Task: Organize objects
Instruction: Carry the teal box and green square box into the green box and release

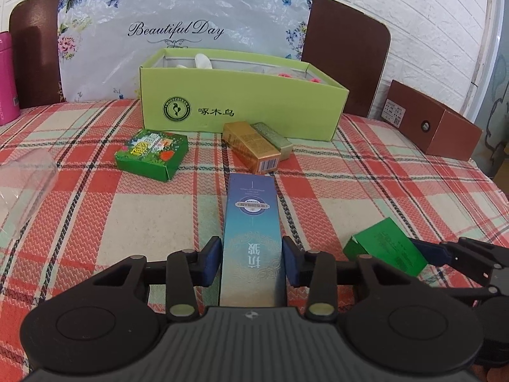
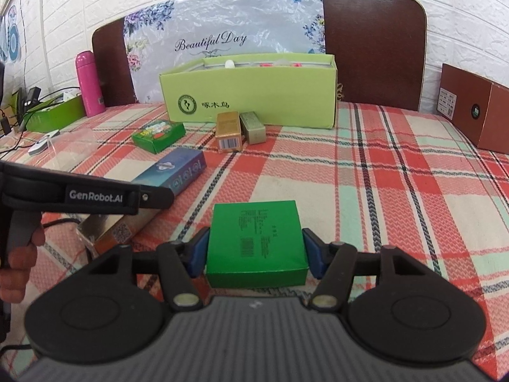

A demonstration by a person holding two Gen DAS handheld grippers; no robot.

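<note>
My left gripper [image 1: 251, 259] is shut on a long blue box [image 1: 251, 222] that points away over the plaid tablecloth. It also shows in the right wrist view [image 2: 178, 170]. My right gripper [image 2: 256, 250] is shut on a plain green box [image 2: 256, 238], seen in the left wrist view [image 1: 386, 245] at the right. Ahead lie a patterned green box [image 1: 152, 152], a gold box [image 1: 251, 149] and an olive box [image 1: 273, 138]. Behind them stands an open lime-green carton [image 1: 241, 108] with several items inside.
A brown box [image 1: 435, 124] stands at the right edge of the table. A pink bottle [image 2: 90, 84] and a green tray [image 2: 55, 114] with cables are at the left. A clear plastic piece [image 1: 24, 181] lies at the left. A floral bag [image 1: 184, 31] leans behind the carton.
</note>
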